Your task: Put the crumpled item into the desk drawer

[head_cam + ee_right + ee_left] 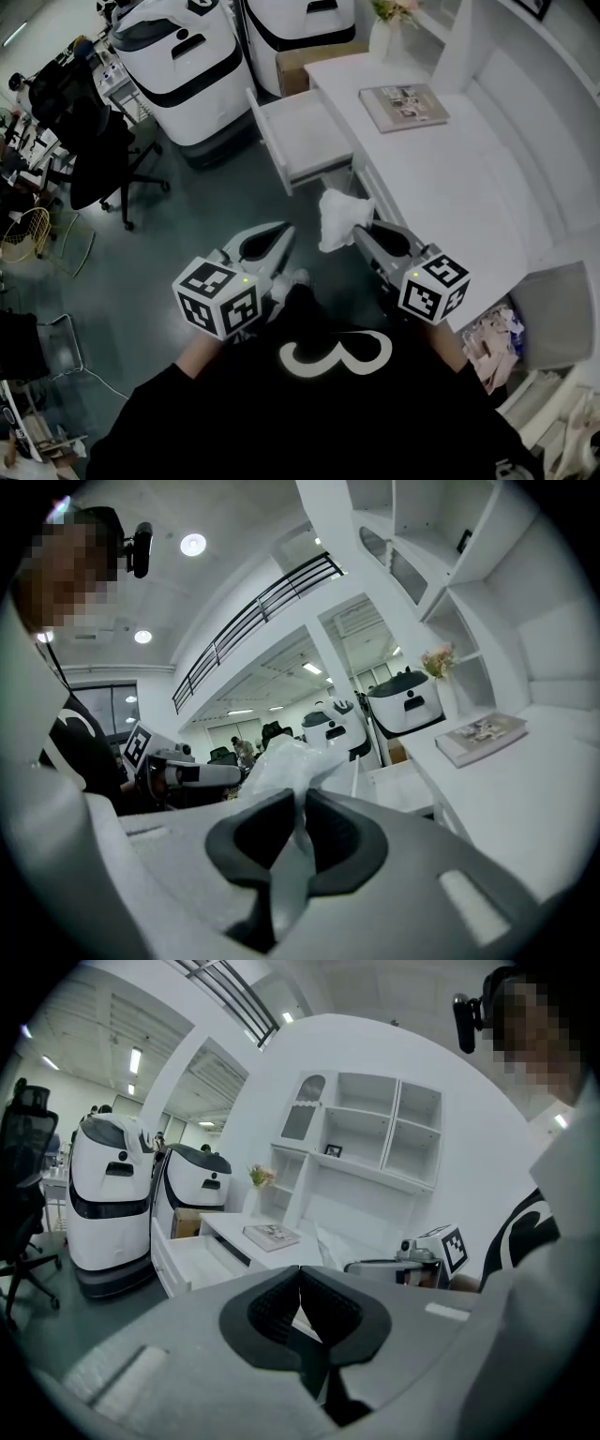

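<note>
My right gripper is shut on the crumpled item, a white wad of thin plastic or paper held in the air beside the desk's front. In the right gripper view the crumpled item bulges up out of the closed pads of the right gripper. Beyond it, the desk drawer stands pulled out and looks empty. My left gripper hangs to the left of the wad, shut with nothing in it; the left gripper faces the drawer.
The white desk carries a book and a vase of flowers. Two white machines and a cardboard box stand behind the drawer. A black office chair stands at the left, and a bin of clutter at the right.
</note>
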